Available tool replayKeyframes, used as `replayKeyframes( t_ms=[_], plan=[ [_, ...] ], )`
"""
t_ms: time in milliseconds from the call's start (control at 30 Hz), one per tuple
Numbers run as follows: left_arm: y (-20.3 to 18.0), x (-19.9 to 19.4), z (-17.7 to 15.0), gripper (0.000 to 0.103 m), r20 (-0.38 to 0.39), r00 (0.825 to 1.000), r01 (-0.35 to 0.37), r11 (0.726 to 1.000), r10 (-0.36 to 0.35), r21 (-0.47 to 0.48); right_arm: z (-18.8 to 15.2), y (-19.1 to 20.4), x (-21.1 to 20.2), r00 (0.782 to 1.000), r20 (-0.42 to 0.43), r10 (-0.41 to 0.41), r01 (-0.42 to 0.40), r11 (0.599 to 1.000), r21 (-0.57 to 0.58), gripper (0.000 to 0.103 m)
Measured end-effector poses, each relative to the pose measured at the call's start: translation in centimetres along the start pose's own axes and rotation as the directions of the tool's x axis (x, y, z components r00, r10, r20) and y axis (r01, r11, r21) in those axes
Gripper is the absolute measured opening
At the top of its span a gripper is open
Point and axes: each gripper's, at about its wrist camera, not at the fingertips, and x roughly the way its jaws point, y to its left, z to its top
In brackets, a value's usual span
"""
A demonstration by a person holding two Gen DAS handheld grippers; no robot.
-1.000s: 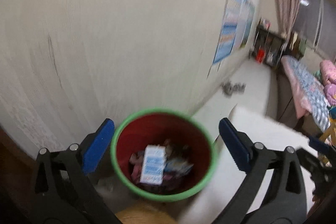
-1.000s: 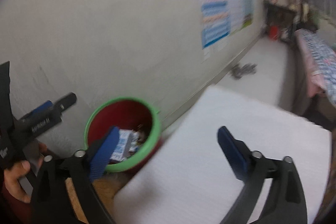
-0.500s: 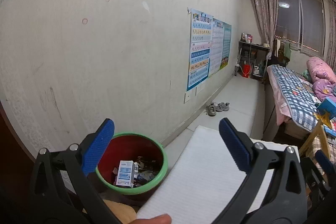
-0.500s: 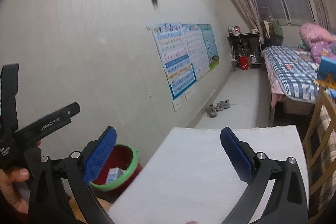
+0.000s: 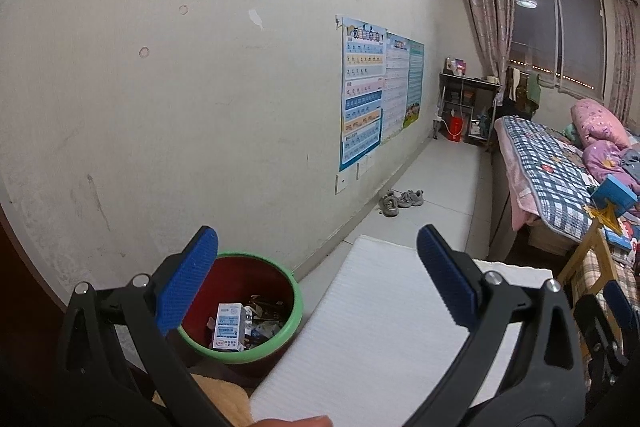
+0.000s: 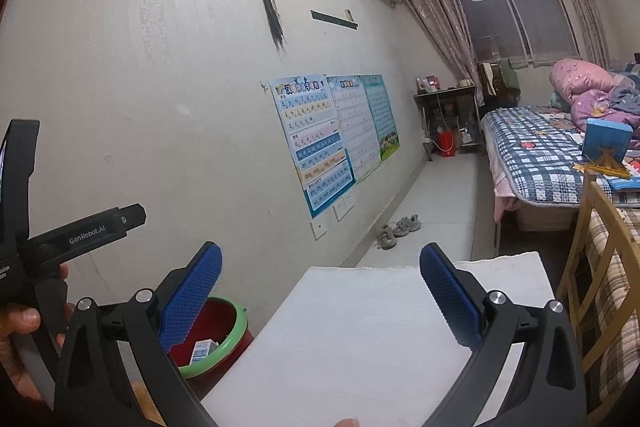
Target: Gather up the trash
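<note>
Hovering wide, empty: left gripper (image 5: 318,281), right gripper (image 6: 320,291) above white board (image 5: 384,331); bin (image 5: 256,343) beside left edge, within drop reach.

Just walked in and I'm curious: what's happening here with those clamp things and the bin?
A person is tidying a bedroom with a hand-held gripper in each hand. Both the left hand-held gripper and the right hand-held gripper are open and empty, held above a white board. Beside the board, by the wall, the red bin already holds a small carton and wrappers.
</note>
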Motion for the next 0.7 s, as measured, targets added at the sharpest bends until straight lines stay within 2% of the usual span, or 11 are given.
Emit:
replayKeyframes(
  t_ms=[700],
  plan=[
    [-1.2,0.7,0.1,0.097,-0.036,0.999,0.018,1.0,-0.018,0.012,-1.0,0.0,1.4,0.999,-0.02,-0.035,0.034,0.997,-0.066,0.096]
  ],
)
